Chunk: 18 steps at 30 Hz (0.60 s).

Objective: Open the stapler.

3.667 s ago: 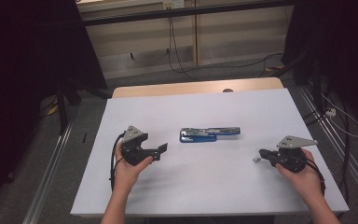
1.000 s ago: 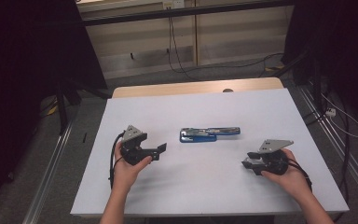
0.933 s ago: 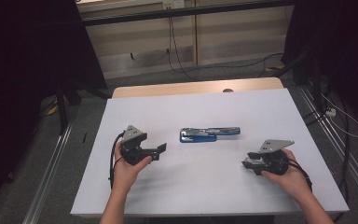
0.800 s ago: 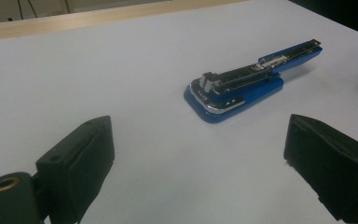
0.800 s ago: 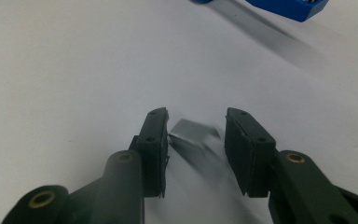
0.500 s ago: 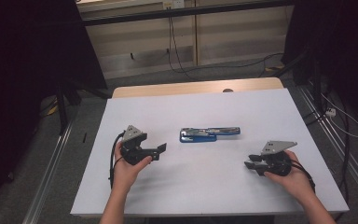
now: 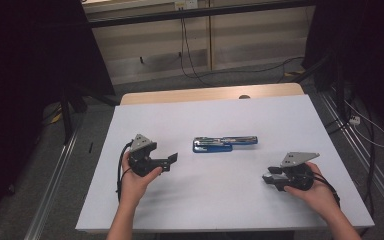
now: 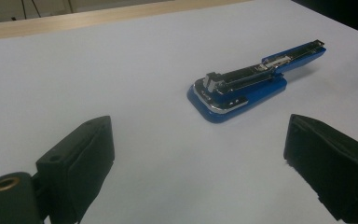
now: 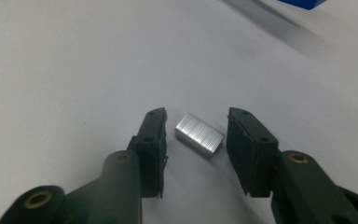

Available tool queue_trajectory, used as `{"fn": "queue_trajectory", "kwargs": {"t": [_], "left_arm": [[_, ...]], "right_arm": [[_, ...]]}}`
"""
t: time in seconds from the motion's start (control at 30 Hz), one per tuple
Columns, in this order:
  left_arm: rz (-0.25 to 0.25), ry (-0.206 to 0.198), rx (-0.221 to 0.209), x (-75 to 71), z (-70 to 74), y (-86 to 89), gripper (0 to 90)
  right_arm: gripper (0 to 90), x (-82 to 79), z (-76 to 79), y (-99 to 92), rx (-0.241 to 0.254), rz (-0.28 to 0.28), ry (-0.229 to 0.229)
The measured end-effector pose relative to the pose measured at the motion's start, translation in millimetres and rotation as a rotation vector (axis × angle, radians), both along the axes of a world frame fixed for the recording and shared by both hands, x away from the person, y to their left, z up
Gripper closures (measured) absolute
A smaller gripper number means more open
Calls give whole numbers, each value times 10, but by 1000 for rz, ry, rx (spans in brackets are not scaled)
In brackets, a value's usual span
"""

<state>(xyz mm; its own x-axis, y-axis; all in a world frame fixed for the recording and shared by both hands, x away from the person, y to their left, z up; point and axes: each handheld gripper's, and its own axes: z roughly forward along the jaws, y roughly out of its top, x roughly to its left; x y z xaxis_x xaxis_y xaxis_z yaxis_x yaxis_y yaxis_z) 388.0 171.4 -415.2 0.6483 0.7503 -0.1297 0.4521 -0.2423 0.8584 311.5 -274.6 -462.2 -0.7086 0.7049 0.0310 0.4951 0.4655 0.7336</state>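
Staples block sits between the right claw's jaws, lying flat on the white surface; visible gaps on both sides, so pads aren't pressing yet. Jaws have just been closing and easing back a little, now part-open around the block. No lift, no grip confirmed.

Left claw stands wide open, nothing between its jaws, aimed at the blue stapler from near the surface's left edge. From above, the left claw is well apart from the stapler.

Stapler lies at mid-surface with its top swung open and the magazine rail exposed, so it looks ready for loading. Right claw is near the front right corner, well apart from it.

Judged status: early. Stapler opened; staples located and bracketed. Left to do: pinch the block, carry it over, drop it into the rail, likely with the left claw steadying the stapler, then close the top.
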Motion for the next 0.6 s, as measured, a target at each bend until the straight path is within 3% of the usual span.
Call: {"fn": "queue_trajectory", "kwargs": {"t": [0.3, 0.47, 0.6], "left_arm": [[5, -5, 1, -3, 19, 11, 86], [6, -7, 1, -2, 22, 12, 86], [3, -7, 8, -5, 26, 23, 86]], "right_arm": [[696, -82, 31, 40, -13, 39, 22], [648, -52, 22, 78, -23, 47, 5], [698, -28, 15, 91, -13, 49, 9]]}}
